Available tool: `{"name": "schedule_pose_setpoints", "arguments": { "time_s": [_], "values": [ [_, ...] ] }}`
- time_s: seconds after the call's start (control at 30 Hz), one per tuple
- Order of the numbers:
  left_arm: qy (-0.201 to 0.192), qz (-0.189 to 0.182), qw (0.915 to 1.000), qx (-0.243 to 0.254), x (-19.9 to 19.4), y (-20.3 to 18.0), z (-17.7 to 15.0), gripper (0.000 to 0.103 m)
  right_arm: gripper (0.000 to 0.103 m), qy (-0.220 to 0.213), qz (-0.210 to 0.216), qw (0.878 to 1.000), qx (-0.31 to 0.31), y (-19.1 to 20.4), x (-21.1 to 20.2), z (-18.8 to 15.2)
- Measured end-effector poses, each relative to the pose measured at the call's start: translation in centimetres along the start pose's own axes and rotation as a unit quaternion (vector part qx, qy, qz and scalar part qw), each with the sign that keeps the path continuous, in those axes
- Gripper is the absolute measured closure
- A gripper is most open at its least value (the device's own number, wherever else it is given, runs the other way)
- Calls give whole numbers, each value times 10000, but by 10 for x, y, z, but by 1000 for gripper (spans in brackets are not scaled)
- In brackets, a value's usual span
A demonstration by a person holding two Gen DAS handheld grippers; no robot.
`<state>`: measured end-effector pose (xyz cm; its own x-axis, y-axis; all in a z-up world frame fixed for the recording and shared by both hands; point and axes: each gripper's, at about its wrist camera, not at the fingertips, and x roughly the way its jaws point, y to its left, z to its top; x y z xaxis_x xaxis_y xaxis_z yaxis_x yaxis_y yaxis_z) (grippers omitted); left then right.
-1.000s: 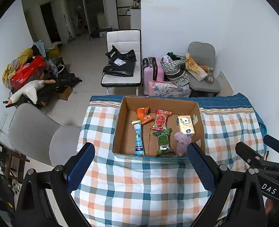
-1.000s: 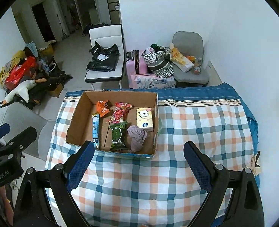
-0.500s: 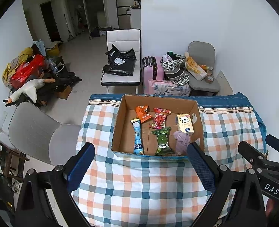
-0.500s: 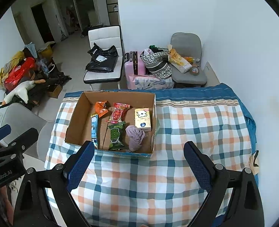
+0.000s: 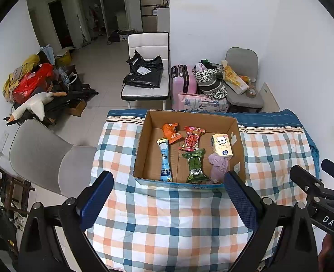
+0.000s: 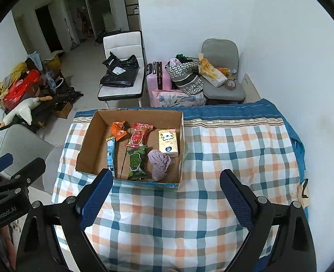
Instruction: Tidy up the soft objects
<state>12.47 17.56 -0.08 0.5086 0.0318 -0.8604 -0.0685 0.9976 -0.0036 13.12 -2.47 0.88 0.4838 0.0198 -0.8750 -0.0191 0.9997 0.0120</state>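
An open cardboard box [image 5: 144,145] [image 6: 86,142] sits on the checked tablecloth. In it lie an orange packet [image 5: 171,131], a red packet [image 5: 191,138], a green packet [image 5: 196,164], a blue tube [image 5: 165,158], a tissue pack [image 5: 222,144] and a crumpled purple cloth [image 5: 218,166] [image 6: 159,162]. My left gripper [image 5: 168,198] is open and empty, above the cloth in front of the box. My right gripper [image 6: 167,196] is open and empty, in front of the box's right corner. Each gripper shows at the edge of the other's view.
The checked tablecloth [image 5: 167,222] [image 6: 235,149] covers the table up to a blue far edge. A grey chair [image 5: 42,156] stands left of the table. A white chair with black bags [image 5: 146,74], a pink suitcase [image 5: 181,81] and a loaded grey chair [image 5: 241,86] stand beyond.
Both grippers have drawn back and risen a little from the box, so it sits slightly farther off. Both stay open and empty. Nothing in the box has moved.
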Motion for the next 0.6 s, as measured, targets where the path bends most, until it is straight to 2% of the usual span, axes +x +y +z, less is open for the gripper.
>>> {"name": "schedule_pose_setpoints", "arguments": {
  "time_s": [0.6],
  "values": [
    [-26,-10,10000,-37,1,0,-5,3,6,-12,-3,10000,-8,0,-1,-1]
  ]
}}
